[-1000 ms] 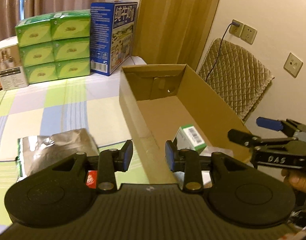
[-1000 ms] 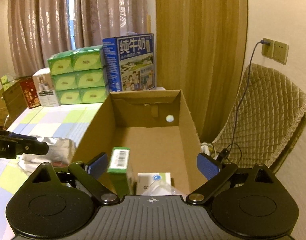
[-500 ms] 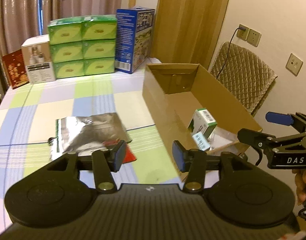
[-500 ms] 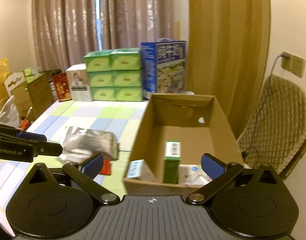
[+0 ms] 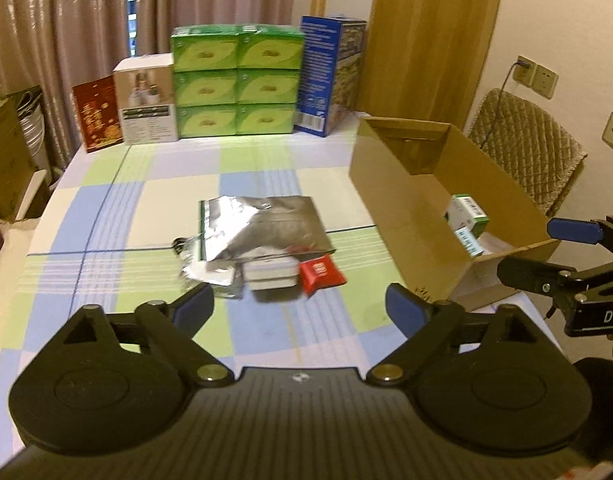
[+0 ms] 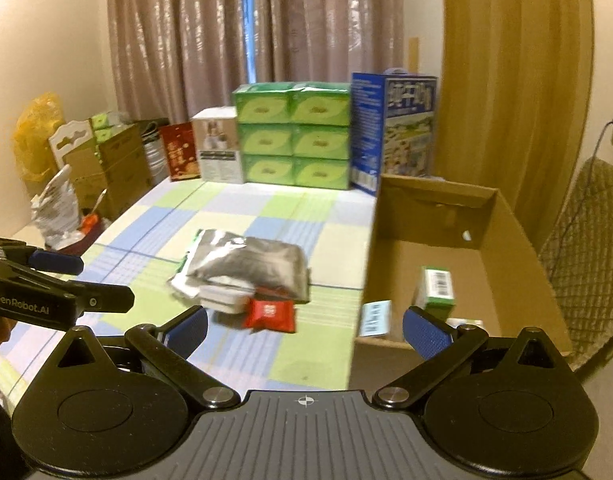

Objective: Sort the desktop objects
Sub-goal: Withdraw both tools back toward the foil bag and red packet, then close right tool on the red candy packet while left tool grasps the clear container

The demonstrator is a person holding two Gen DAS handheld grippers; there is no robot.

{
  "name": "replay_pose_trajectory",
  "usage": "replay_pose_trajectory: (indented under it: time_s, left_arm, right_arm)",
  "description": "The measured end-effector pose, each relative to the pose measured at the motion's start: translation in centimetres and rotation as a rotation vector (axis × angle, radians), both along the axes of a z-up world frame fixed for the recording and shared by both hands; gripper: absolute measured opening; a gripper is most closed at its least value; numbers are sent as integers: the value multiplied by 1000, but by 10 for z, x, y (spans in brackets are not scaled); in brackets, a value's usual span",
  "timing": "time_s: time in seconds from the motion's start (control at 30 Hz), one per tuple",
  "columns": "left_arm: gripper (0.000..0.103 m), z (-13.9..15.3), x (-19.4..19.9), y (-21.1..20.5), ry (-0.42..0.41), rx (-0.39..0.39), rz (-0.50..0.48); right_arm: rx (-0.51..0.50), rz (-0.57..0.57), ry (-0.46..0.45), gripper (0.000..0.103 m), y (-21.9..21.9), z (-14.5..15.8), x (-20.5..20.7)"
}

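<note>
- We see the left gripper (image 5: pixel 300 306) with jaws that have just been opening, now spread wide with nothing between them; the right gripper (image 6: pixel 304 330) is spread wide and empty too
- The silver foil pouch (image 5: pixel 262 226) lies mid-table on the checked tablecloth (image 5: pixel 106 216), overlapping a white box (image 5: pixel 271 276); a red packet (image 5: pixel 320 274) touches that box
- The cardboard box (image 5: pixel 402 216) stands right of the pile; a green-and-white carton (image 5: pixel 466 214) stands upright inside
- At the table's far end we find stacked green tissue packs (image 5: pixel 236 82), a blue milk carton (image 5: pixel 330 74) and a white appliance box (image 5: pixel 146 100); nothing stands between the grippers and the pile
</note>
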State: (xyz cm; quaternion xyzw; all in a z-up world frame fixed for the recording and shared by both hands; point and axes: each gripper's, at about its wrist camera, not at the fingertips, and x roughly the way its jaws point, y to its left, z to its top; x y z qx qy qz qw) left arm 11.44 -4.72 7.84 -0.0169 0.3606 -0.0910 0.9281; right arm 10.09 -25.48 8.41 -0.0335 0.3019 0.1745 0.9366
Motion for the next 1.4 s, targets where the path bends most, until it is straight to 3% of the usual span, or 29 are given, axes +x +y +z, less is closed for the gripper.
replay_pose_trajectory:
  time_s: [0.3,0.57,0.87,1.4]
  left_arm:
    - [102,-14,-13,34,10,37,56]
    - [102,-35,-10,67,42,36,98]
    - [101,-64,18,90,56,43,119]
    - [101,-115,84,99,57,28,24]
  right_arm:
    - [-9,56,24,101,29,-19,-2]
    - [-26,96,67,101,53,-46,7]
    - [-29,99,114,101,69,-81,38]
    - [-45,67,178,100,83,-134,115]
